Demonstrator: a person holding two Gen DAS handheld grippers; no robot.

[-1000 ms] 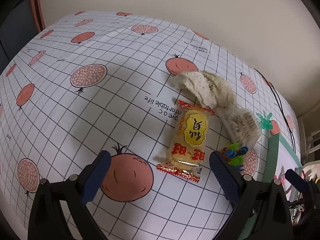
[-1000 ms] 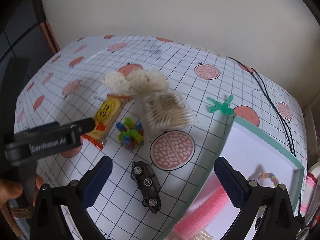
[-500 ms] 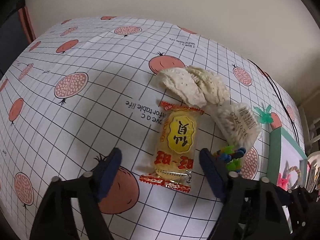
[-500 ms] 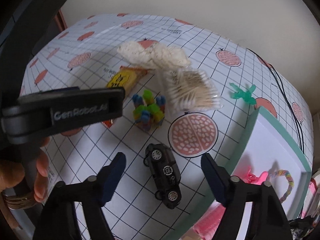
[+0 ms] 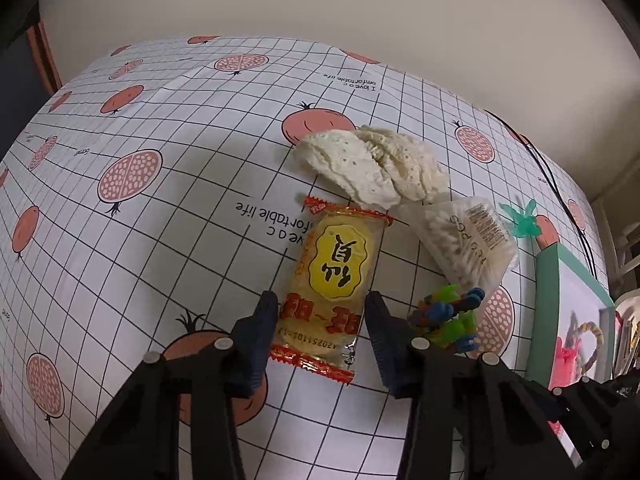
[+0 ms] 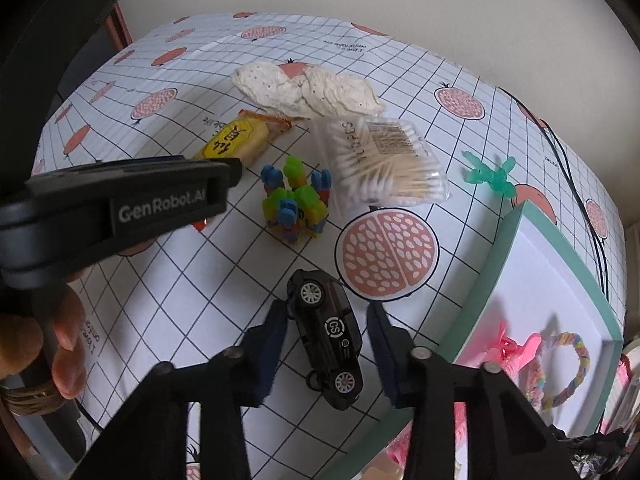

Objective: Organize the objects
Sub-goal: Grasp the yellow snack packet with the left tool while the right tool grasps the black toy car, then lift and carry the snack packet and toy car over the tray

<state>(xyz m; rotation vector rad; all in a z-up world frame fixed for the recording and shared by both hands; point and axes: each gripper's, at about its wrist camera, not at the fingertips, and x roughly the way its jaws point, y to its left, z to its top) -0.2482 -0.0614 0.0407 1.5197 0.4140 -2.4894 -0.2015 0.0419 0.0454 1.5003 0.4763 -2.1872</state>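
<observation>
A yellow snack packet with red ends lies on the gridded tablecloth. My left gripper straddles its near half, jaws closing, pads close beside its edges without visibly squeezing it. In the right wrist view a black toy car lies between the closing jaws of my right gripper; a narrow gap shows at the right pad. The left gripper's body crosses that view's left side, above the packet.
A colourful block toy, a bag of cotton swabs, a white lace cloth and a green plastic figure lie nearby. At the right stands a teal-rimmed tray holding a pink clip and a braided ring. A hand grips the left tool.
Both grippers' jaws have narrowed from wide apart to close around their objects. The left one has come over the snack packet; the right one has sunk toward the toy car.
</observation>
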